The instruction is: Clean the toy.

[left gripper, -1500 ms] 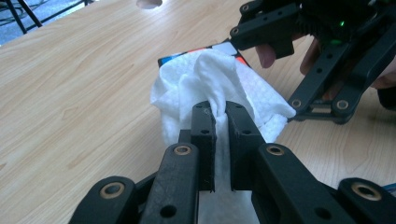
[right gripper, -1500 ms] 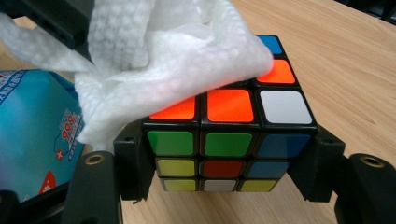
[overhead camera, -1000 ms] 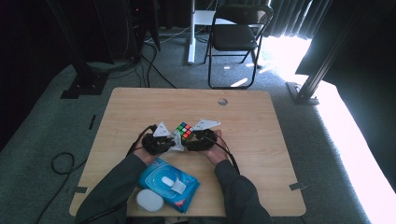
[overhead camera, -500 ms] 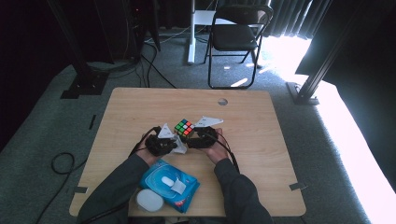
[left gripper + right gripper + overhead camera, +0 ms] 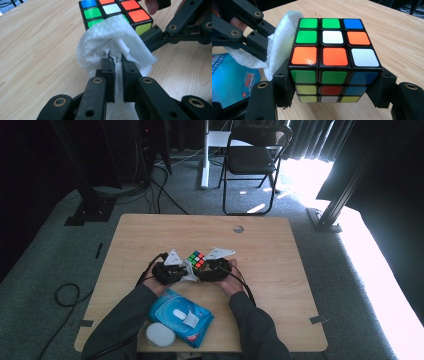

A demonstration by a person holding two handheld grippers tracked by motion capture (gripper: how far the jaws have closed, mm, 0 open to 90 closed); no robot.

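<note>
High view: the two grippers meet near the middle of the light wooden worktop, the left gripper and the right gripper facing each other with a scrambled, black-framed plastic puzzle cube between them. Nearer the person's edge lie a blue soft pack of wet wipes and, just beside it, a small white rounded lid-like object.

Left gripper view: the left gripper is pressed together on a crumpled white wet wipe, which bulges out past the jaw tips and rests against the near side of the puzzle cube. The far gripper's black linkage comes in from the right beside the cube.

Right gripper view: the right gripper pinches the puzzle cube by its two opposite sides, the cube upright with a face of green, white, orange and blue stickers turned up. The wet wipe lies against the cube's left side, held there by the other gripper's black jaws. The blue pack lies at lower left.
</note>
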